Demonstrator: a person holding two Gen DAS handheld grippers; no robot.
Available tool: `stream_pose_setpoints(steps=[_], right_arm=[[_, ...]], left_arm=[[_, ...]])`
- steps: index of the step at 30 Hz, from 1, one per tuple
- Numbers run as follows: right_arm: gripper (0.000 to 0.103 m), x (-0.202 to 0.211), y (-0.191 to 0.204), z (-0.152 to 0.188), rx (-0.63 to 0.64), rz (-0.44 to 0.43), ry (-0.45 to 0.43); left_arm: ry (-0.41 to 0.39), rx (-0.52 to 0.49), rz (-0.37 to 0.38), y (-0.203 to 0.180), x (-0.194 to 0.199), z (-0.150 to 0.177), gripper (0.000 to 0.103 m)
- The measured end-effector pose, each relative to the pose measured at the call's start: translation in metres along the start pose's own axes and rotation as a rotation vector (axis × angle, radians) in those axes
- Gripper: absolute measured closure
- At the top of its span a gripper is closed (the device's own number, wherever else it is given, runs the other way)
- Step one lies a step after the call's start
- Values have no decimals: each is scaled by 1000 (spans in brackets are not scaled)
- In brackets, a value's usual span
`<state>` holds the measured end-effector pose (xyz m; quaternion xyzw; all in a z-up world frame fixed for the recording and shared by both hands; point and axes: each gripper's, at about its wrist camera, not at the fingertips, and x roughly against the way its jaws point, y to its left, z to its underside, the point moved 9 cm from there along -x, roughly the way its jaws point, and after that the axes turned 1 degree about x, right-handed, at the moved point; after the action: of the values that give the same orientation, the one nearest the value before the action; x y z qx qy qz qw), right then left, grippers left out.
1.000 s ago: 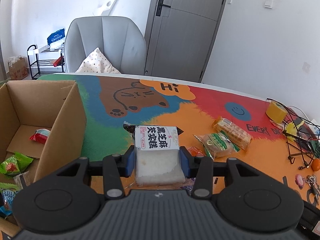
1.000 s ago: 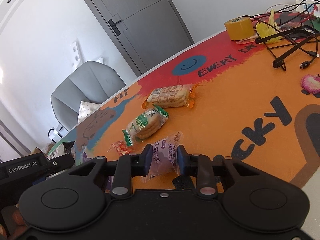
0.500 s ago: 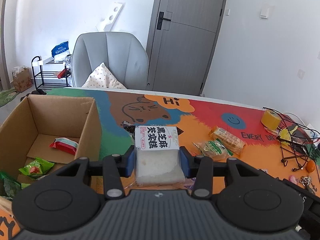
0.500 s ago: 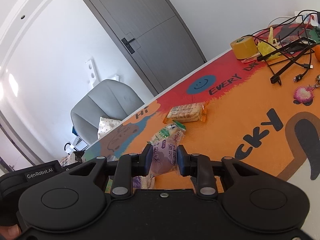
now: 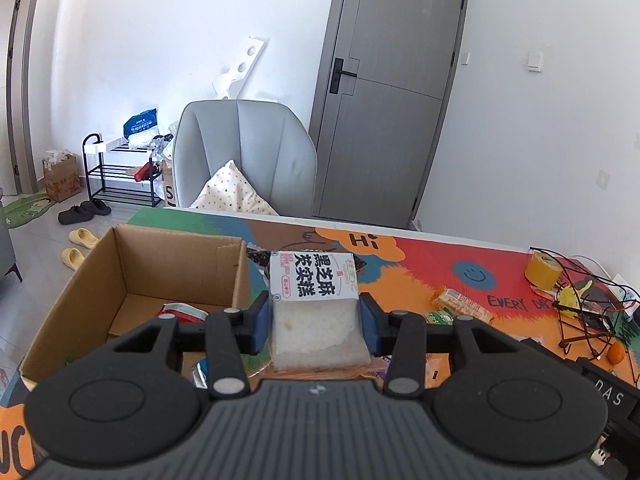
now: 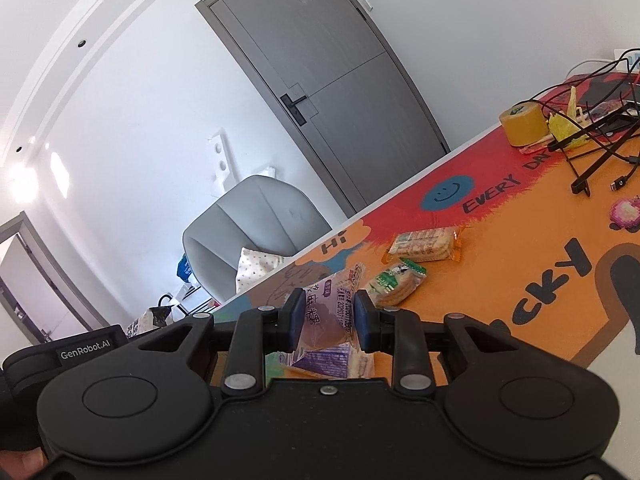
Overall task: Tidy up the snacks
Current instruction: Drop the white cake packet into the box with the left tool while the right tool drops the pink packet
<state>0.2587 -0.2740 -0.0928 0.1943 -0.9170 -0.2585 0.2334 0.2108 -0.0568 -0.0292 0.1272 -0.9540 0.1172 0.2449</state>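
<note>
My left gripper (image 5: 314, 322) is shut on a white rice cake pack (image 5: 310, 300) with black Chinese print, held above the table just right of the open cardboard box (image 5: 132, 264). A red snack (image 5: 180, 309) lies inside the box. My right gripper (image 6: 326, 322) is shut on a purple snack packet (image 6: 328, 316), held above the table. An orange cracker pack (image 6: 424, 242) and a green biscuit pack (image 6: 394, 282) lie on the colourful mat (image 6: 520, 264) beyond it. The orange cracker pack (image 5: 460, 304) also shows in the left wrist view.
A yellow tape roll (image 6: 522, 124), black cables and a wire stand (image 6: 592, 148) sit at the table's far right. A grey chair (image 5: 244, 156) with a pillow stands behind the table. A small orange (image 5: 615, 353) lies near the right edge. The left gripper body (image 6: 60, 356) shows at left.
Both grippers have risen with their packs still held. The left one has moved so the box now sits lower and more central; the right view has tilted and pulled back.
</note>
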Motion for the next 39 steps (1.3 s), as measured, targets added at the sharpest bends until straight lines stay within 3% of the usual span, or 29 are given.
stream_pose_setpoints(steps=[16,39], right_arm=[[76,-2,54,6,39,-73,8],[76,-55,139,38,163,-157,124]], left_arm=[[-47,87,-32,58,23,-17,58],[4,232,-70,149,-7,-14,58]])
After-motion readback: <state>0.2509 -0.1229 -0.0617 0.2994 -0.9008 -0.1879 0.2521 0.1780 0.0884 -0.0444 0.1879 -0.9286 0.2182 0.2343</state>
